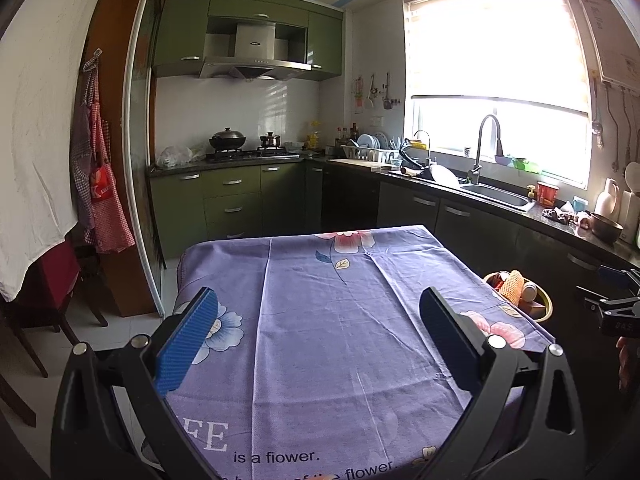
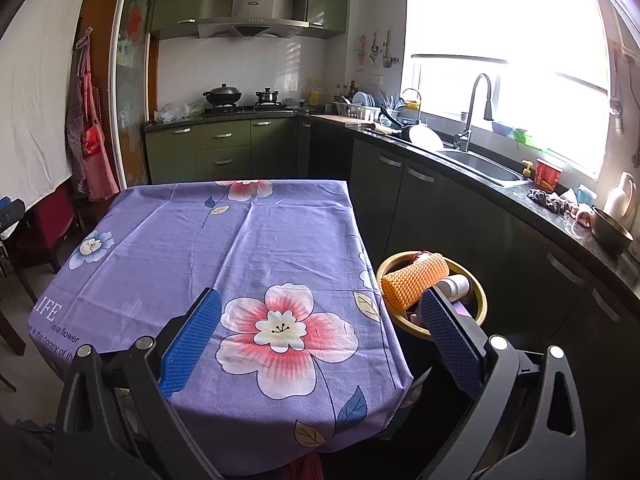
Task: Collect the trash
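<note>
Daylight floods in through your window, which blows out to white glare in both views. The dark cabinets below it sink into shadow. Fisheye distortion bends the edges; corners vignette black.

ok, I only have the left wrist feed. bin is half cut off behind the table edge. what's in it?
Observer: Right wrist view shows the whole yellow bin. An orange mesh sponge lies on top.
Operator: anything else in it?
Observer: A white bottle lies on its side beside the sponge.
Operator: right hand-held gripper holding anything?
Observer: No. The right hand-held gripper is open and empty, over the corner of the purple tablecloth next to the bin.
Operator: trash left on that corner?
Observer: None visible. Only the cloth's big pink flower print there.
</note>
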`<state>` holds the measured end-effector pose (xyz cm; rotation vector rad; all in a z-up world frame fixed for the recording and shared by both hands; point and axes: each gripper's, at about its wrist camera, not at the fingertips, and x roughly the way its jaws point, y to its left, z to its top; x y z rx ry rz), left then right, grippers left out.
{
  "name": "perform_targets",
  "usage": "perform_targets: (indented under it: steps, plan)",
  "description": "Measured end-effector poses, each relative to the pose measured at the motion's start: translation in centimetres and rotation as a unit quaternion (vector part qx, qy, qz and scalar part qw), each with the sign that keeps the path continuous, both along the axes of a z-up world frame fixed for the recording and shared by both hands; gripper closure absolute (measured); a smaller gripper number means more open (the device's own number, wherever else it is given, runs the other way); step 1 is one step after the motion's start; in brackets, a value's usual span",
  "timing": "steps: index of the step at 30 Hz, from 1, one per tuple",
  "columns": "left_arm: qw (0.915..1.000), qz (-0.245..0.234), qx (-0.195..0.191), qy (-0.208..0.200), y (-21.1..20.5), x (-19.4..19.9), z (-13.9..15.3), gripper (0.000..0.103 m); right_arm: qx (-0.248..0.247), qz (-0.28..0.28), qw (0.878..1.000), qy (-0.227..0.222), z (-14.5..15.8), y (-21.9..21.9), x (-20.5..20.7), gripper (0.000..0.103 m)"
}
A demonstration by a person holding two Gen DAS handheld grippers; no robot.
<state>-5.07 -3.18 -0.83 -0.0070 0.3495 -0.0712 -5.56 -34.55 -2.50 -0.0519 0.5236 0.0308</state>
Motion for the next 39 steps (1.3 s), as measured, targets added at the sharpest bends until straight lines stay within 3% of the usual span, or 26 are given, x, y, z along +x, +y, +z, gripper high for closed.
perform_targets:
  steps: [39]
  plan:
    - [0.9997,-0.014,0.018,0.011,-0.97,0.55,-0.39,0.007,0.003,-0.002,1.000,0.006,-0.77,0.21,0.39,0.005]
